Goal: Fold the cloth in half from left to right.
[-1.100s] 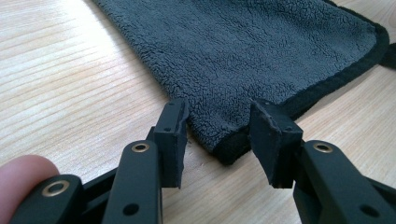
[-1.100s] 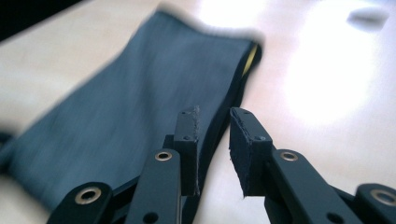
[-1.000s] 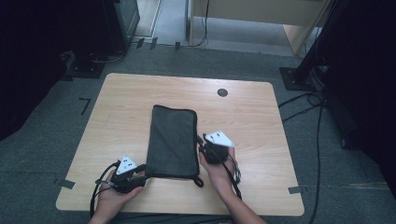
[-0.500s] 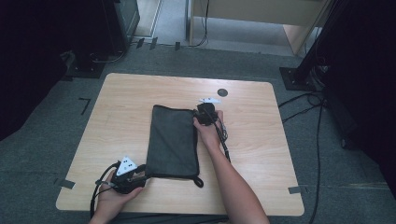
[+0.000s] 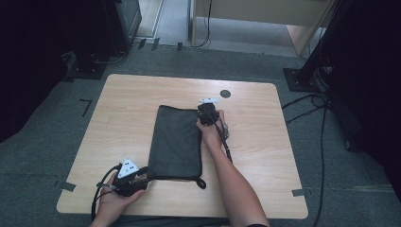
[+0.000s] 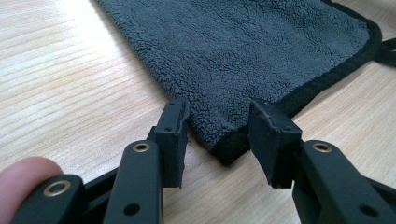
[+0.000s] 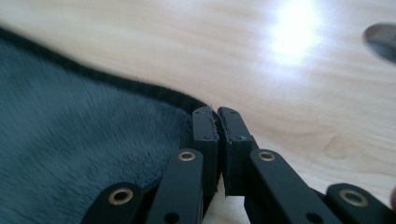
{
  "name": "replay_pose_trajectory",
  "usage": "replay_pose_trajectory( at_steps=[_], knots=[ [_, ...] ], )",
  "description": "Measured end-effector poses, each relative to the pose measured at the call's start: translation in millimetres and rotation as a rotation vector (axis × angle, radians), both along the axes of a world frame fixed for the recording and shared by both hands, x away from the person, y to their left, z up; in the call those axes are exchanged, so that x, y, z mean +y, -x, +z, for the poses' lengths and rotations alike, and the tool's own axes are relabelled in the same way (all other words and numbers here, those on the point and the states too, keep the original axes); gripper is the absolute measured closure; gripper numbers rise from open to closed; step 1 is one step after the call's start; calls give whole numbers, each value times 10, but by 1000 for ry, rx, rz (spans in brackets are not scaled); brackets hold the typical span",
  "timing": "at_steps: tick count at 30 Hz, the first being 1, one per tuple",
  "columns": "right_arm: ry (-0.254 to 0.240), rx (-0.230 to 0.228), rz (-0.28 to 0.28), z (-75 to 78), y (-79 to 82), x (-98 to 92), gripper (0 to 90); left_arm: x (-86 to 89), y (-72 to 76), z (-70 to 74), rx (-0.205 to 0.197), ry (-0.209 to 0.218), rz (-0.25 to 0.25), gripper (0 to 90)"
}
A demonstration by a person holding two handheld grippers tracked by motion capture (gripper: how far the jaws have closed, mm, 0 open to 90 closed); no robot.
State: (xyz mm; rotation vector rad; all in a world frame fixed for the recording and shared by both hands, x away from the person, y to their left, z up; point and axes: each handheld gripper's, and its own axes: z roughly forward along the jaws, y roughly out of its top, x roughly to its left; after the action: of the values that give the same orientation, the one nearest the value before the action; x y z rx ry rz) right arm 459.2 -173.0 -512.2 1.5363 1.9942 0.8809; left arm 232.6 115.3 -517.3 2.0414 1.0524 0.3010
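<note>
The tabletop (image 5: 118, 113) carries a dark grey fleece towel (image 5: 176, 142), folded to a long rectangle with black piping; it lies between the two sets of jaws, which sit at opposite corners of it. A small loop (image 5: 201, 182) trails from the towel's near edge, well off to the side of the left jaws and on the near side of the right ones.

The right gripper (image 7: 217, 113) sits at the towel's far corner. Its jaws have just been closing and now stand all but shut, with only a hairline gap; the piped corner lies right at their tips, and grey fibres show in the gap, so they look pinched on that corner. The left gripper (image 6: 218, 125) rests at the near corner on the opposite side, jaws partly open, one on each side of the corner tip, the pads not pressing on it.

As a judgement, the work is a fold or lift of the towel by its corners: one corner appears gripped, the other is lined up but not yet clamped, and the move itself remains undone.
</note>
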Motion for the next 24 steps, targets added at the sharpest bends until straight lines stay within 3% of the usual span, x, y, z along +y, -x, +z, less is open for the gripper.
replay_pose_trajectory(
  at_steps=[1,3,10,14,18,24],
  knots=[
    [15,-16,16,-15,3,4,865,0,0,0,0,0,0,578],
    [18,-4,26,1,-7,-3,835,0,0,-1,1,2,0,579],
    [-58,-58,34,103,-15,-147,683,20,-17,6,11,12,11,519],
    [-75,-55,40,135,-21,-163,651,37,-28,31,1,44,18,468],
    [-105,-34,44,110,-35,-173,622,33,-46,33,-1,44,19,454],
    [-107,22,94,7,-67,-130,626,-12,-22,20,11,12,-9,623]
  ],
)
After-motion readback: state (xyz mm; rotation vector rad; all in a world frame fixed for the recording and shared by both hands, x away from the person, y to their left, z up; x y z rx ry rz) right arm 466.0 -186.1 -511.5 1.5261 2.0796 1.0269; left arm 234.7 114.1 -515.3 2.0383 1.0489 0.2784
